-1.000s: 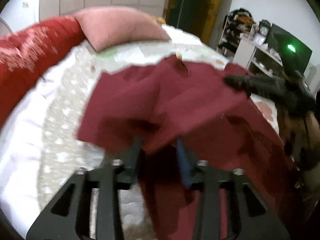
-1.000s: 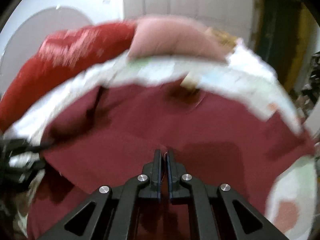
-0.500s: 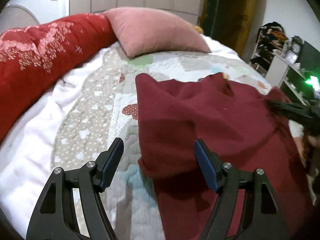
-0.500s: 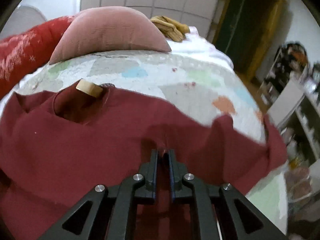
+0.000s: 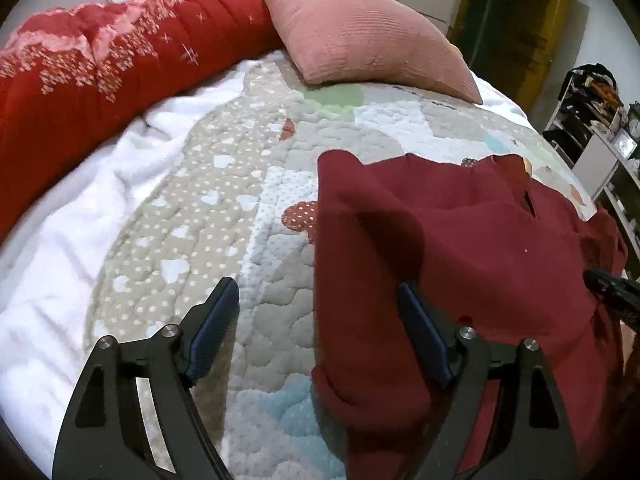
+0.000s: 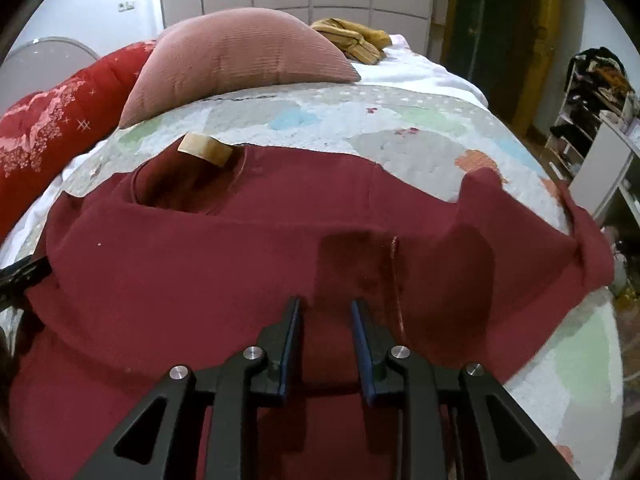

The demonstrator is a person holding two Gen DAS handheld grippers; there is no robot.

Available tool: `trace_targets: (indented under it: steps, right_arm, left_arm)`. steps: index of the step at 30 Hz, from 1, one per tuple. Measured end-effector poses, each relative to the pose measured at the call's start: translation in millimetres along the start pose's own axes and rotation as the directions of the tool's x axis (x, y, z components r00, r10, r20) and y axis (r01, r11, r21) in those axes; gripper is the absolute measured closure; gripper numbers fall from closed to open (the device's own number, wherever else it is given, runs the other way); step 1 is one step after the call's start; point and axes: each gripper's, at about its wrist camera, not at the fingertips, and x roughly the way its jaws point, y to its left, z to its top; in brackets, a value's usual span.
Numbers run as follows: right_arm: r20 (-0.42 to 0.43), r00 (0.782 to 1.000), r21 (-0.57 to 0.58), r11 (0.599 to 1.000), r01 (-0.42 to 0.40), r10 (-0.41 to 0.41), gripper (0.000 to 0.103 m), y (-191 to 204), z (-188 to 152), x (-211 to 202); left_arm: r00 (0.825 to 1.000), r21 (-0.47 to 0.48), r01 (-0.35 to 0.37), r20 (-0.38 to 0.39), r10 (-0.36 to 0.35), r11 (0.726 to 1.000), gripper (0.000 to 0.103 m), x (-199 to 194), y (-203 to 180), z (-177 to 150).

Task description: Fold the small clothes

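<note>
Maroon shirt (image 5: 460, 248), gripped a second ago, now lies released as left tool (image 5: 320, 312) and right tool (image 6: 325, 304) open.

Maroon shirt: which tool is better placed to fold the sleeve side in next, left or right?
Probably right. The right tool, jaws opening with nothing pinched, sits over the maroon shirt near the spread sleeve. The left tool straddles the opposite, already doubled edge.

Maroon shirt (image 6: 200, 280) (patchwork pastel quilt (image 6: 400, 120))
</note>
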Motion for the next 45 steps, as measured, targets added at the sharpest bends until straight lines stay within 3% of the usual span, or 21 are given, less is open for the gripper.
trace_targets:
  steps: [3,8,11,13,15,19,20,22,25,29,32,36,38,39,41,43,45]
  right_arm:
    - [0.014,0.999,0.002,0.999,-0.038,0.038,0.079,2.6,-3.2,-16.0]
    - [-0.014,0.999,-0.041,0.998,-0.042,0.042,0.077,0.2,-13.7,-8.9]
    - [-0.001,0.996,0.071,0.993,-0.091,0.091,0.077,-27.4,-5.7,-26.2]
    - [0.031,0.999,0.119,0.993,-0.028,0.024,0.073,-50.7,0.6,-36.0]
    - [0.012,0.993,0.16,0.981,0.11,-0.114,0.065,-81.5,8.8,-36.3]
    - [-0.064,0.961,0.271,0.922,0.277,-0.27,0.063,-152.4,22.8,-21.0]
    - [-0.097,0.944,0.279,0.902,0.331,-0.316,0.06,-170.7,26.1,-13.0]
    - [-0.157,0.923,0.278,0.881,0.382,-0.351,0.06,-194.8,29.0,0.7]
    - [-0.144,0.957,0.312,0.906,0.287,-0.253,0.062,-216.9,29.1,5.9]
    - [-0.105,0.963,0.292,0.918,0.267,-0.247,0.089,-227.3,14.7,-17.9]
    - [-0.091,0.97,0.311,0.919,0.243,-0.226,0.093,-235.4,-8.7,-39.0]
    - [-0.008,0.995,0.449,0.889,0.092,-0.1,0.093,-258.9,-51.1,-71.0]
    - [-0.006,0.996,0.495,0.865,0.081,-0.09,0.092,-267.6,-68.9,-76.8]
    - [-0.015,0.997,0.531,0.844,0.074,-0.077,0.083,-272.8,-78.2,-76.6]
    - [-0.036,0.996,0.607,0.789,0.089,-0.084,0.063,-285.6,-92.9,-81.0]
    - [-0.007,0.994,0.652,0.754,0.084,-0.105,0.062,-292.2,-101.1,-92.8]
    - [0.005,0.986,0.638,0.76,0.126,-0.167,0.062,-291.5,-100.6,-105.1]
  left_arm:
    - [0.999,0.012,-0.027,0.03,0.026,1.0,0.021,-16.2,-5.4,-4.9]
    - [0.999,0.043,0.0,0.054,-0.002,0.999,0.021,-43.1,-33.3,-12.3]
    - [0.996,0.06,0.032,0.077,-0.036,0.998,0.021,-56.6,-50.2,-13.9]
    - [0.996,0.063,0.047,0.078,-0.052,0.997,0.021,-59.1,-57.6,-12.8]
    - [0.995,0.054,0.071,0.062,-0.075,0.996,0.021,-57.2,-63.1,-10.6]
    - [0.994,0.044,0.094,0.056,-0.096,0.995,0.021,-52.7,-69.2,-12.0]
    - [0.994,0.049,0.093,0.05,-0.096,0.994,0.021,-50.7,-70.4,-13.3]
    - [0.995,0.061,0.092,0.032,-0.094,0.994,0.021,-46.5,-73.2,-16.5]
    - [0.996,0.08,0.083,0.017,-0.085,0.993,0.021,-42.8,-75.9,-20.8]
    - [0.997,0.084,0.079,0.014,-0.08,0.993,0.021,-43.0,-75.4,-21.3]
    - [0.996,0.082,0.084,0.022,-0.086,0.993,0.021,-46.9,-73.4,-20.7]
    - [0.996,0.08,0.087,0.022,-0.089,0.993,0.021,-48.2,-72.5,-20.9]
    - [0.996,0.077,0.092,0.016,-0.093,0.993,0.021,-48.1,-72.8,-21.8]
    - [0.995,0.077,0.095,0.014,-0.096,0.993,0.021,-48.5,-73.5,-22.8]
    - [0.995,0.092,0.094,0.014,-0.096,0.991,0.021,-49.6,-76.0,-24.7]
    - [0.996,0.11,0.088,0.016,-0.09,0.99,0.021,-50.4,-78.6,-26.2]
    - [0.997,0.127,0.076,0.015,-0.078,0.989,0.021,-50.1,-81.4,-26.9]
